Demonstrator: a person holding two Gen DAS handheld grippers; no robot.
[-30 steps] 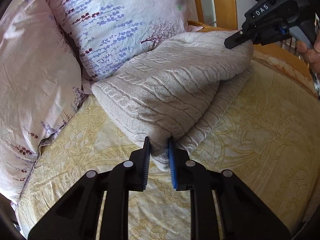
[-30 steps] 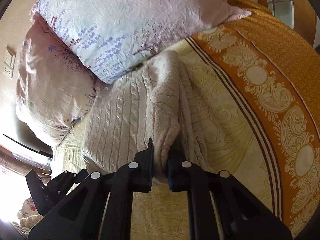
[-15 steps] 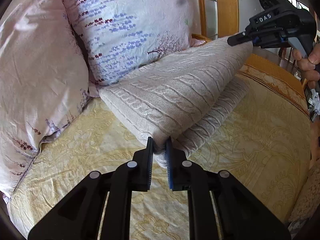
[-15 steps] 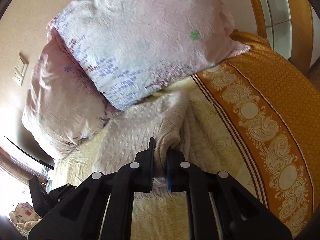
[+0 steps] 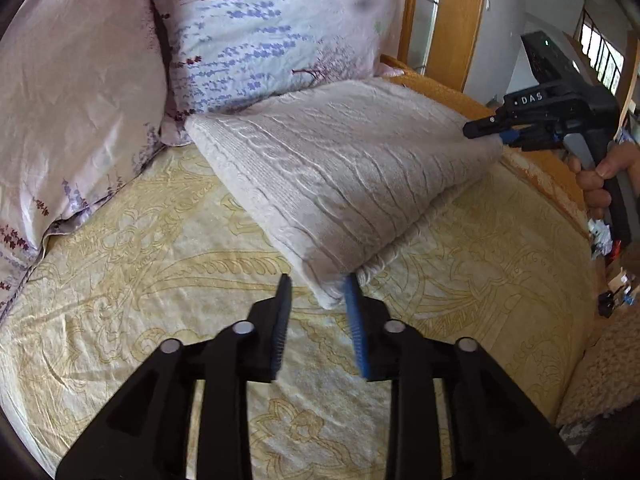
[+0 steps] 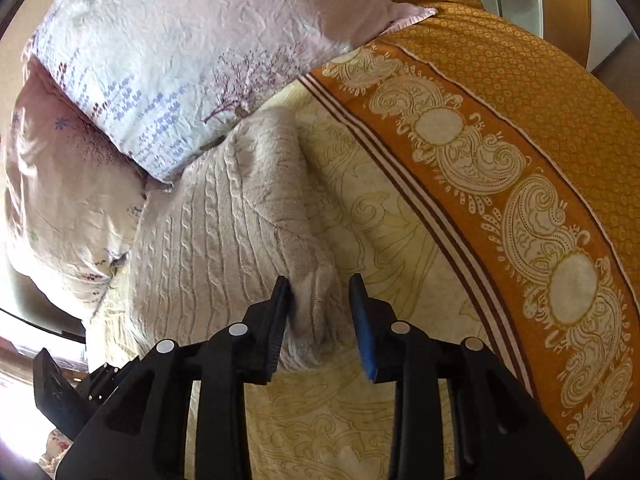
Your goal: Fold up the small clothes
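Now the folded cream cable-knit sweater [image 5: 344, 184] lies on the yellow patterned bed cover [image 5: 160, 280] against the lavender-print pillows [image 5: 256, 28]. Both jaws of the left tool [image 5: 316, 300] gape wide at its near corner; the right tool [image 6: 318, 300] stands equally wide around another corner.

**Soft knit on printed cloth**

The sweater [image 5: 352, 168] is thick cable-knit wool, matt and ribbed, fuzzier at its folded edge. Under it the bedspread [image 5: 152, 280] is smooth, faintly sheeny printed cloth. Behind the sweater, the pillows [image 5: 256, 28] are crinkled cotton. Beyond them, the door frame [image 5: 452, 20] is varnished wood. The left gripper [image 5: 316, 300] is matt black plastic with ridged pads.
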